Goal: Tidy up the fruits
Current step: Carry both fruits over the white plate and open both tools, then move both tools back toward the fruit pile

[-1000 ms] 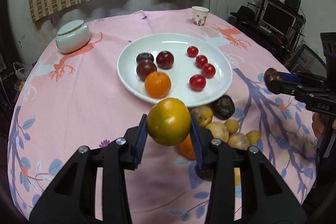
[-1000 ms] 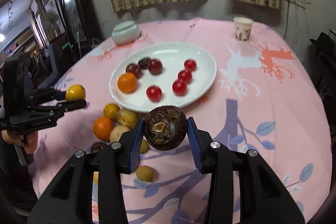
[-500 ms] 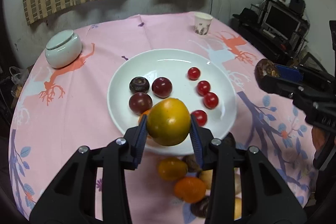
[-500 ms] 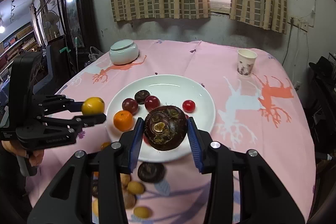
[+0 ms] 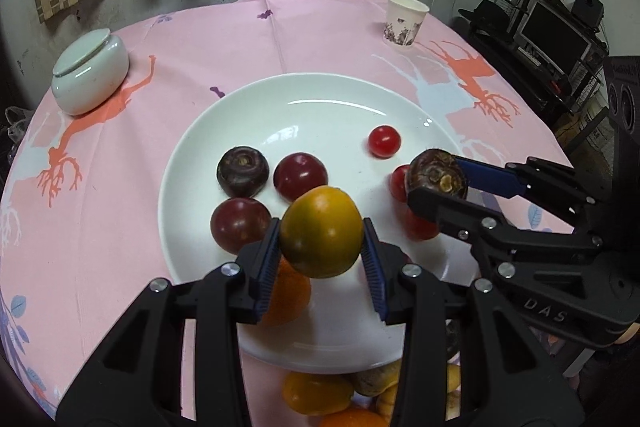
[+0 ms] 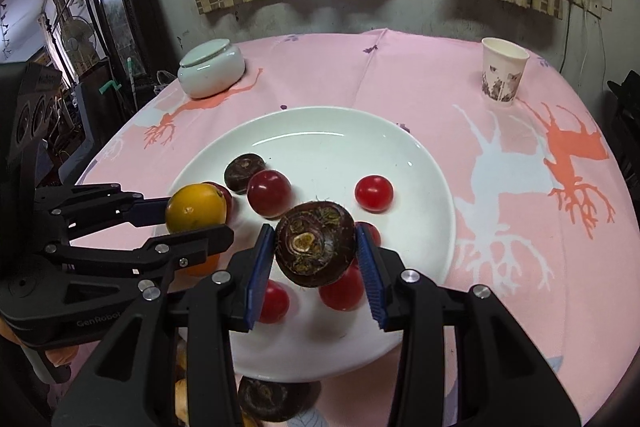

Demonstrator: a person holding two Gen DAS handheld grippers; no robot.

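Observation:
My left gripper [image 5: 321, 259] is shut on a yellow-green orange [image 5: 321, 231], held above the near part of the white plate [image 5: 332, 97]. My right gripper [image 6: 315, 259] is shut on a dark brown water chestnut [image 6: 315, 247], also above the plate [image 6: 320, 131]. In the left wrist view the right gripper [image 5: 436, 183] comes in from the right with its chestnut [image 5: 437, 174]. On the plate lie a dark chestnut [image 5: 242, 175], two plums [image 5: 300, 175], an orange [image 5: 290, 295] and several red cherry tomatoes [image 5: 384, 141].
Loose fruit [image 5: 316, 393] lies on the pink cloth just before the plate's near rim, with another dark chestnut [image 6: 264, 401]. A white lidded jar [image 5: 90, 77] stands at the far left and a paper cup [image 5: 405, 21] at the far right. Shelves with electronics [image 5: 556, 35] stand beyond the table.
Both grippers have moved forward from over the loose fruit pile to above the plate, each still holding its fruit. The plate now looms larger.

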